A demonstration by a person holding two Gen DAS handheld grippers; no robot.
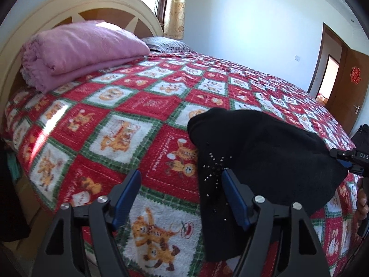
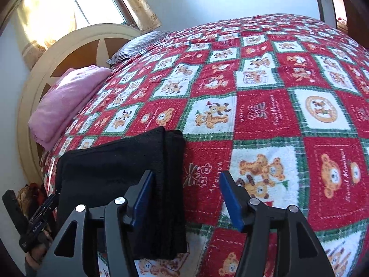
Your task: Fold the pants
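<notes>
The black pants [image 1: 260, 154] lie folded into a compact stack on the red patterned bedspread [image 1: 129, 106]; small silver studs show on the near side. My left gripper [image 1: 181, 180] is open and empty, its right finger over the pants' left edge. The right gripper's tip [image 1: 346, 159] shows at the pants' far right edge. In the right wrist view the folded pants [image 2: 122, 168] lie at lower left on the bedspread [image 2: 265, 115]. My right gripper [image 2: 185, 182] is open and empty, its left finger over the pants' right edge. The left gripper [image 2: 39, 221] shows beyond the pants' left side.
A folded pink blanket [image 1: 78, 50] lies by the cream headboard [image 1: 96, 2], with a grey pillow [image 1: 166, 43] beside it. A wooden door [image 1: 348, 85] stands open at the far right. The pink blanket [image 2: 66, 101] and the window [image 2: 96, 2] show in the right wrist view.
</notes>
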